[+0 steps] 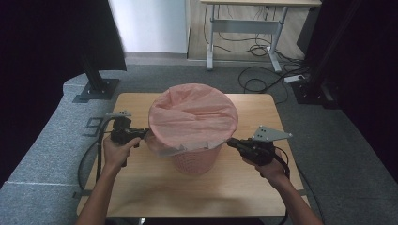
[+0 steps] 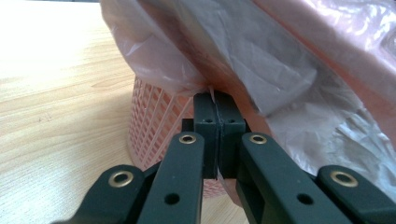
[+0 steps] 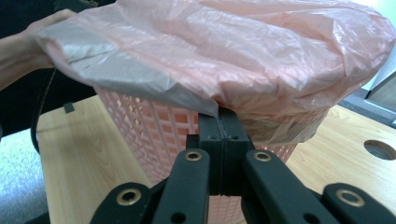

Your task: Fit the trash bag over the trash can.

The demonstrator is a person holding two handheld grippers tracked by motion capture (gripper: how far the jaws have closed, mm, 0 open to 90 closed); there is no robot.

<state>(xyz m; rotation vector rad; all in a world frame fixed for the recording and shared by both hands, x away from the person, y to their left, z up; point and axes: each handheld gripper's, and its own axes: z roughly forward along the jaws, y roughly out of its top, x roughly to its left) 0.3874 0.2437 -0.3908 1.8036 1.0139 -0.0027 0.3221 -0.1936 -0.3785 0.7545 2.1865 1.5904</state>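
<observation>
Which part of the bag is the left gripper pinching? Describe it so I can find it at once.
In the middle of the wooden table stands a pink lattice basket draped with a pink plastic bag. The left gripper is shut on the bag's loose hem, hanging below the rim.

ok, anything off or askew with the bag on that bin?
Yes: the pink bag is stretched flat across the mouth of the pink basket, not hanging inside it, and its hem hangs loose and uneven at the near left side. The left gripper and right gripper are each shut on its edge. Nothing looks torn or spilled.
</observation>
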